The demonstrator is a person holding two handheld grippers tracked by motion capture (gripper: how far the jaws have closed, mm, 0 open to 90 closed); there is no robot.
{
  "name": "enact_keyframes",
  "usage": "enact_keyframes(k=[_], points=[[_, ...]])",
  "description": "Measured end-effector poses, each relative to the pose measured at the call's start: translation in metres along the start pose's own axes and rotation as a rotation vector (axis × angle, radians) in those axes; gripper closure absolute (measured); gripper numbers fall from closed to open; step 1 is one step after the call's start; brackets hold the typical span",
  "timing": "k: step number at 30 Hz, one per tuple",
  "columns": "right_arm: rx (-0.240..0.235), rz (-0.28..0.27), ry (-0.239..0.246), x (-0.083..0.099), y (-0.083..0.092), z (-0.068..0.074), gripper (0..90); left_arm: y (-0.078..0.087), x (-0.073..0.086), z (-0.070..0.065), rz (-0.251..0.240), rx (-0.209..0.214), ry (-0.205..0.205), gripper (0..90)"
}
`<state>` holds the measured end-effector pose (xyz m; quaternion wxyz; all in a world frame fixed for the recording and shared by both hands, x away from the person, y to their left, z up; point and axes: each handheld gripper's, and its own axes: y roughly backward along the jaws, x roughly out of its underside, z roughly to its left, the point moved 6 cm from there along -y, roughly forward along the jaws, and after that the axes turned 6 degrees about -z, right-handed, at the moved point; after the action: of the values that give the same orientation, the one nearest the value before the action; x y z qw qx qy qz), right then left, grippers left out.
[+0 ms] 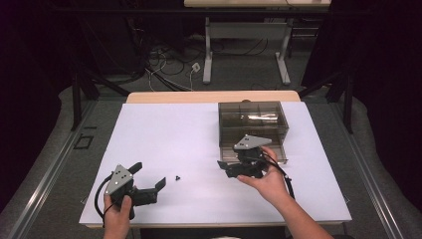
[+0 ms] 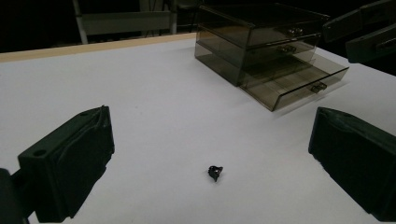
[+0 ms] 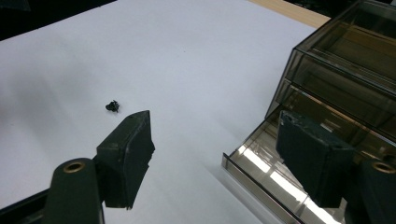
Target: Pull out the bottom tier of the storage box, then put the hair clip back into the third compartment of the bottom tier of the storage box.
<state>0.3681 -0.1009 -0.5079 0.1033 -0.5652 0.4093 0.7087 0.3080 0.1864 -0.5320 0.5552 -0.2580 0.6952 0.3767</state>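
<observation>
Small black part [image 1: 177, 177] lies loose on white worktop [image 1: 164, 134], between both hands. Left hand-held gripper [image 1: 149, 175] jaws wide apart, empty, near part. Right hand-held gripper [image 1: 225, 167] open, empty, at bottom drawer [image 3: 261, 168] pulled out of smoky drawer box [image 1: 253, 122]

both forearms are bare, no sleeves. each hand carries a black gripper, left gripper [image 1: 147, 175] and right gripper [image 1: 222, 166], topped by a grey three-cornered plate with small screws; thick black blocky jaws, black trailing cables.
</observation>
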Motion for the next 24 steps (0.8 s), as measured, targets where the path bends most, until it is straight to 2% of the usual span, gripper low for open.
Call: enact_keyframes(k=[3,11,15,21,24], points=[[0.008,-0.004,0.009,-0.002,-0.005,0.003,26.7,0.001,0.0,0.0,-0.001,0.0,-0.001,0.4],[-0.034,-0.007,0.028,-0.01,-0.026,0.024,28.8,0.001,-0.001,-0.001,0.0,0.005,-0.006,0.4],[-0.052,-0.004,0.029,-0.012,-0.035,0.032,31.6,0.001,0.0,0.0,0.0,0.005,-0.006,0.4],[-0.069,0.01,0.024,-0.011,-0.048,0.037,39.1,0.002,0.0,0.0,-0.002,-0.006,-0.003,0.4],[-0.081,0.015,0.039,-0.009,-0.056,0.042,40.6,0.002,-0.001,0.0,-0.002,-0.004,-0.007,0.4]])
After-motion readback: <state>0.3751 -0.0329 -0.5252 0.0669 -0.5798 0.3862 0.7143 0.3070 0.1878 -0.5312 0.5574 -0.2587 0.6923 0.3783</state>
